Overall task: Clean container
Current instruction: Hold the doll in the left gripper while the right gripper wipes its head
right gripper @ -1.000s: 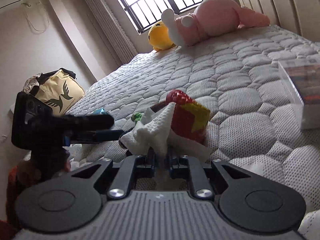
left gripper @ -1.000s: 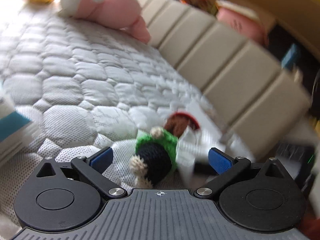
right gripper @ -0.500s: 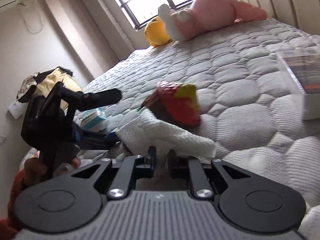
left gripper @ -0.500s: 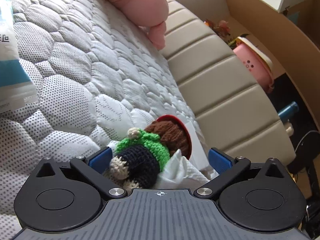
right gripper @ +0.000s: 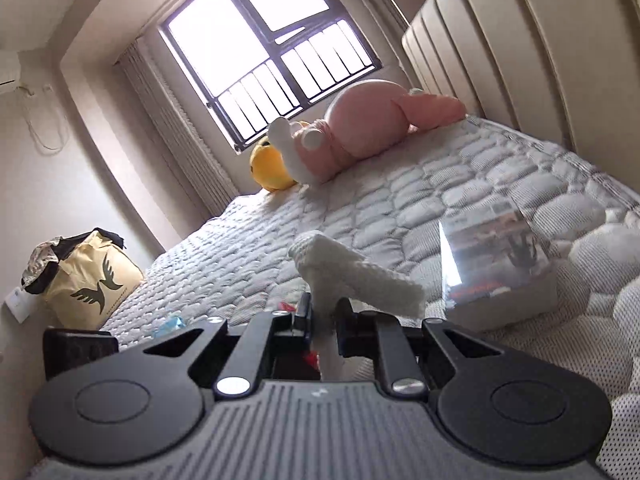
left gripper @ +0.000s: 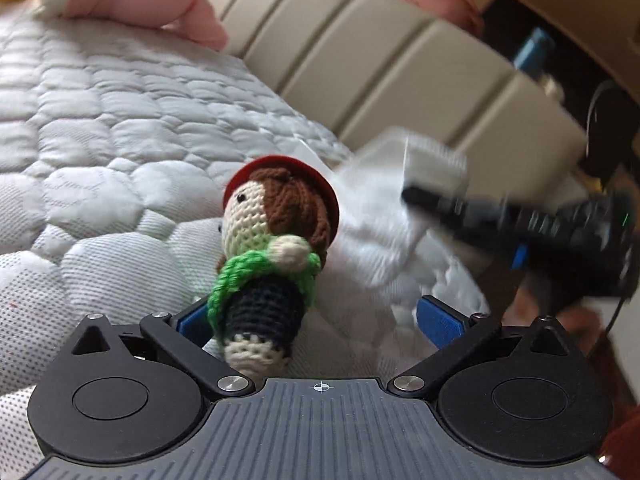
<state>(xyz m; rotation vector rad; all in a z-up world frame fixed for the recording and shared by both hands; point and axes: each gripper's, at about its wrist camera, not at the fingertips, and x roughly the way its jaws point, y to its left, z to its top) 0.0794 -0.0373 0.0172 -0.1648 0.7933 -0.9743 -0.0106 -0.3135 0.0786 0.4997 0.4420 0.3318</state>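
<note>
Covering most of both views, a quilted white mattress (left gripper: 100, 128) runs to a padded beige headboard (left gripper: 380, 68); a pink plush (right gripper: 360, 136) lies by the window; a clear box (right gripper: 496, 260) rests on the mattress at right; the left gripper (left gripper: 316, 320) is spread wide around a crocheted doll (left gripper: 268, 256) whose head sits in a red container (left gripper: 332, 196); the right gripper (right gripper: 324, 320) pinches a white tissue (right gripper: 360, 276).

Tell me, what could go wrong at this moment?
The left tongs stand open around the crochet doll, gripping nothing, so the doll may slip or tip on the soft mattress. The right tongs pinch only an edge of the white cloth; it could pull free while wiping.
</note>
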